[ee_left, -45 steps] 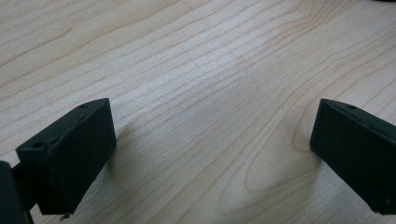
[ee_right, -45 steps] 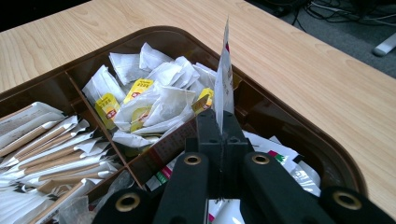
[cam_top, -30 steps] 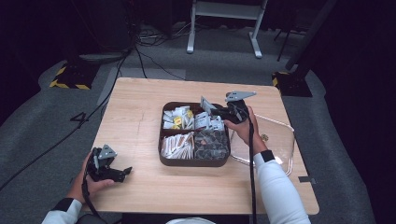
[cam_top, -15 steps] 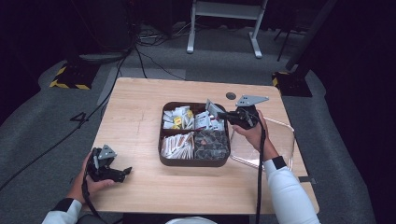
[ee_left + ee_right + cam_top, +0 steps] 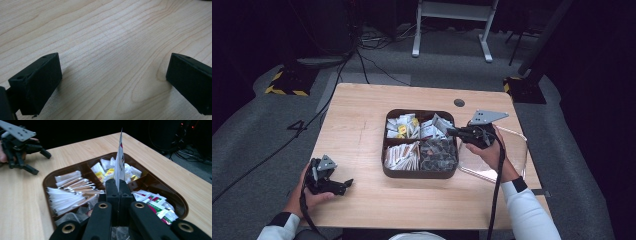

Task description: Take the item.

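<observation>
A brown four-compartment tray [image 5: 419,175] of assorted packets sits mid-table. My right gripper [image 5: 451,132] hovers over the tray's right side, shut on a white packet [image 5: 441,123] with red and green print. In the right gripper view the packet [image 5: 120,162] stands on edge, pinched between the closed jaws [image 5: 119,187] above the tray [image 5: 47,178]. My left gripper [image 5: 344,186] rests on the wooden table at the front left, well away from the tray. Its jaws [image 5: 113,82] stand wide open with only bare wood between them. It also appears far off in the right gripper view [image 5: 41,163].
A clear plastic lid [image 5: 516,150] lies on the table to the right of the tray, under my right hand. A small round hole [image 5: 459,102] marks the table's far side. Bare wood [image 5: 357,125] spreads left of the tray.
My right gripper has carried the packet to the right and slightly nearer the person, from over the far right compartment toward the tray's right edge. The left gripper has stayed put.
</observation>
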`<action>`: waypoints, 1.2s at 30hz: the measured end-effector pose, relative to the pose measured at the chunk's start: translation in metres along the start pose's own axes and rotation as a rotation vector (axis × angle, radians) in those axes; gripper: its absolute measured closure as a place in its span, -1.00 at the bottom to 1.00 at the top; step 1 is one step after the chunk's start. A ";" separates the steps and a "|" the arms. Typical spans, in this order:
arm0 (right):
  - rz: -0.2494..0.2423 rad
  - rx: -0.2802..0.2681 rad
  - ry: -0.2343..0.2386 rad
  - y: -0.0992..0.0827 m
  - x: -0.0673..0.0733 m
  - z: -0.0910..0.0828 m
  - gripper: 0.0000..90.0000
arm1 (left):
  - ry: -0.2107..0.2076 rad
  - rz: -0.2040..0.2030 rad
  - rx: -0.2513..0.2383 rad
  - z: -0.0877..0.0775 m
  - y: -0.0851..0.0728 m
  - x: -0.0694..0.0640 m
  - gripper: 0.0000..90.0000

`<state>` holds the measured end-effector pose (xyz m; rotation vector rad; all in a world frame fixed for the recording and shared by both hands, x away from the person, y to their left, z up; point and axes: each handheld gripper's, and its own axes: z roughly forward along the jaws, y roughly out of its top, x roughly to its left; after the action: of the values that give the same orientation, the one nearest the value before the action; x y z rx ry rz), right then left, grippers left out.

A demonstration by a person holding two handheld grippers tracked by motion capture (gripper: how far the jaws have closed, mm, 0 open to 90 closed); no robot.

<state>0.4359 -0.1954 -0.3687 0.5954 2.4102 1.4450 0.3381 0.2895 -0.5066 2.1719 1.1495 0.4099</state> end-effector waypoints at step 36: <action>-0.130 0.100 0.256 -0.033 0.086 0.002 1.00 | 0.000 -0.002 0.000 0.000 0.000 0.000 -0.99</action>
<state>0.3543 -0.1666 -0.4006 0.2816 2.6735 1.4297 0.3386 0.2891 -0.5067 2.1707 1.1521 0.4088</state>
